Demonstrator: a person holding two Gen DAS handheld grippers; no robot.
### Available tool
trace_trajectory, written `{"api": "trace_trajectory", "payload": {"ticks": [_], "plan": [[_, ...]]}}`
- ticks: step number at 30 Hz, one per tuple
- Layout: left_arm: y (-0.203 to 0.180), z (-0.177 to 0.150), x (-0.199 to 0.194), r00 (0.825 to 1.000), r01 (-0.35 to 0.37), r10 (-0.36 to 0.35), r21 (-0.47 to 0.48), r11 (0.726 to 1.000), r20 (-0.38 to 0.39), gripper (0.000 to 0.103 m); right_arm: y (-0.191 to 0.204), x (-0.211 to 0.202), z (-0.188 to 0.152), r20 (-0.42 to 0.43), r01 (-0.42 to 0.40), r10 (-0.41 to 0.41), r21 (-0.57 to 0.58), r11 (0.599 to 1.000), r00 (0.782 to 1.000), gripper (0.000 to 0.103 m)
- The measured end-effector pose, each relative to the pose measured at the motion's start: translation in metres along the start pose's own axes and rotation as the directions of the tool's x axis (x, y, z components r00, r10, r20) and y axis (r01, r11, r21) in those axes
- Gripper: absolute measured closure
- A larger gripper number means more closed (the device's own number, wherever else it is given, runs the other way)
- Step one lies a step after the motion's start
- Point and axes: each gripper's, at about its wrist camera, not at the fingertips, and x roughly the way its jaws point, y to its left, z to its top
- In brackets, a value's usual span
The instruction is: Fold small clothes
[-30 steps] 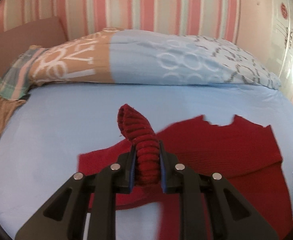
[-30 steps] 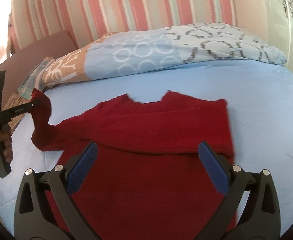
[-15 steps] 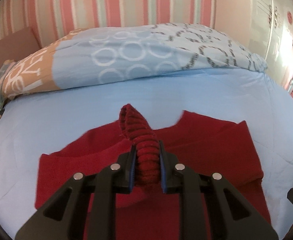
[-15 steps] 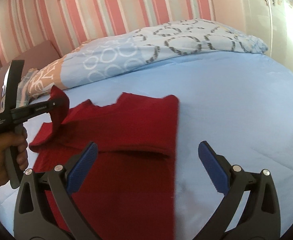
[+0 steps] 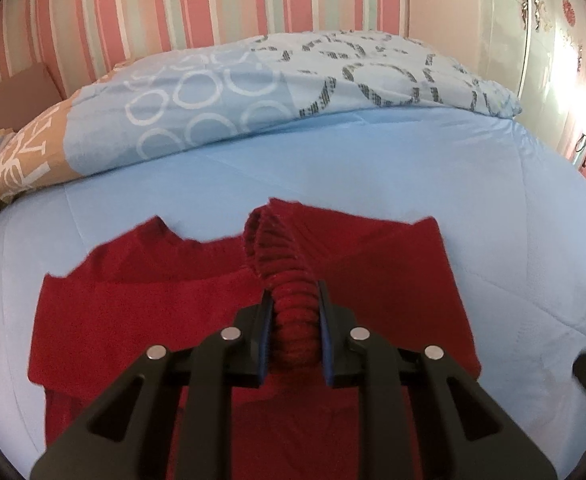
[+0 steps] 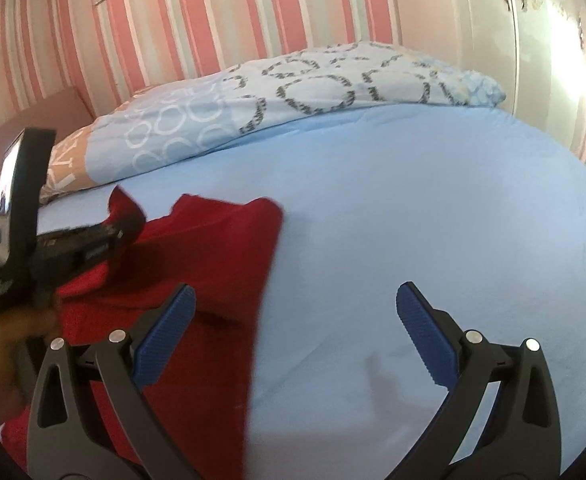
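- Firmly, the left gripper (image 5: 293, 330) pinches the ribbed cuff (image 5: 289, 280) of a red sweater (image 5: 141, 312) between its pads.
- Jaws spread wide, the right gripper (image 6: 295, 334) hovers with nothing between them.
- That sweater lies on the blue bedsheet (image 5: 373, 176), near a patterned pillow (image 5: 293, 80).

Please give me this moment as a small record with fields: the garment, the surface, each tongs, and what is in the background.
garment: red knitted sweater, lying on the bed
held part: ribbed sleeve cuff, lifted over the sweater body
surface: light blue bed sheet
left tongs: shut on the cuff
right tongs: open, nothing between the blue pads, above the sweater's edge and bare sheet
background: patterned pillow, pink striped wall
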Motion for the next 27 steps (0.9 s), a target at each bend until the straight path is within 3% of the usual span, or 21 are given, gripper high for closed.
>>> {"api": "trace_trajectory", "payload": {"ticks": [14,15,16,18,23,27], "plan": [[-0.053,-0.017,0.031,0.999,0.019,-0.017,0.043,0.999,-0.052,0.080,-0.027,0.020,0.016,-0.011,0.029,-0.029,-0.025,0.999,1.000,0.003],[-0.057,-0.019,0.033,0.998,0.024,-0.021,0.048,0.999,-0.061,0.061,-0.028,0.021,0.014,-0.007,0.041,-0.041,-0.023,0.999,0.999,0.003],[-0.061,-0.022,0.033,0.998,0.014,-0.011,0.057,0.998,-0.057,0.032,-0.029,0.023,0.013,-0.008,0.042,-0.042,-0.018,0.999,0.999,0.003],[-0.062,-0.025,0.022,1.000,-0.019,0.019,0.050,0.999,0.005,0.010,-0.028,0.030,0.008,-0.026,0.044,-0.044,-0.013,0.999,0.999,0.003],[-0.047,-0.021,-0.008,0.998,0.002,-0.003,0.016,1.000,0.067,0.010,-0.022,0.033,0.002,-0.033,0.044,-0.044,-0.015,0.999,0.998,0.003],[-0.004,-0.019,-0.033,0.992,-0.011,0.016,-0.039,0.999,0.123,0.008,-0.010,0.033,0.006,-0.022,0.033,-0.033,-0.015,0.999,0.999,0.003]]}}
